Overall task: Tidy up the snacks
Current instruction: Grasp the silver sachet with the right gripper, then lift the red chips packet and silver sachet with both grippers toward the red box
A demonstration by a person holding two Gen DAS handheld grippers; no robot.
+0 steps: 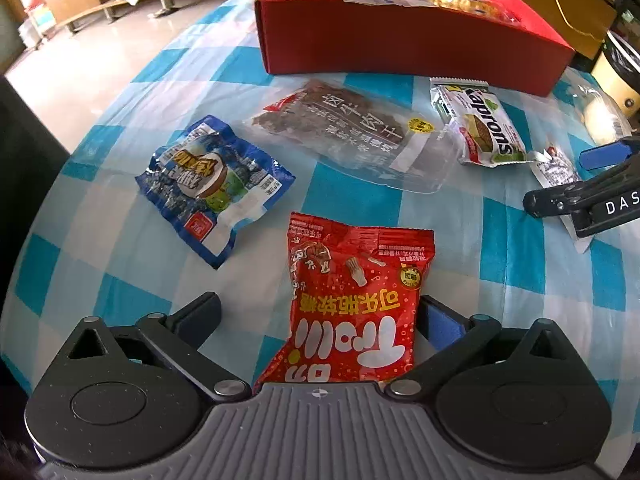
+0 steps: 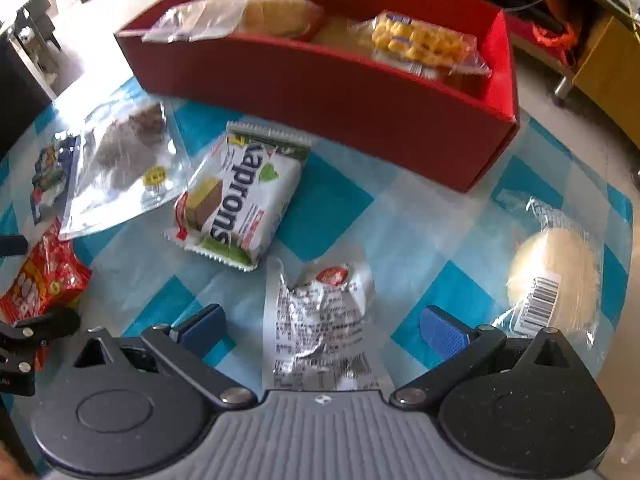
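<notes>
My left gripper (image 1: 320,318) sits low over the checked tablecloth (image 1: 516,240), jaws apart; the red gummy bag (image 1: 352,304) lies flat between them, its right edge touching the blue pad of the right finger (image 1: 440,326), the left finger standing clear of it; nothing is clamped. My right gripper (image 2: 320,330) is likewise spread wide, straddling the crumpled white wrapper (image 2: 320,324), which lies on the cloth with a gap to each finger; seen from the left wrist, this gripper reaches in from the table's right edge.

Ahead of the right gripper: the Naprons wafer pack (image 2: 240,196), tilted, near the middle of the table; the clear jerky pouch (image 1: 344,132) to its left, the two just beside each other; the blue coconut-snack bag (image 1: 212,184) further toward the left edge, apart from the pouch. A round pale bun in clear film (image 2: 556,276) rests near the right edge, barcode label facing up.

The red box (image 1: 400,40) stands along the far edge, open-topped; inside I see a clear-bagged bread item (image 2: 256,16) at one end and a pack of yellow puffed snacks (image 2: 420,40) at the other; what lies beneath them I cannot tell.
</notes>
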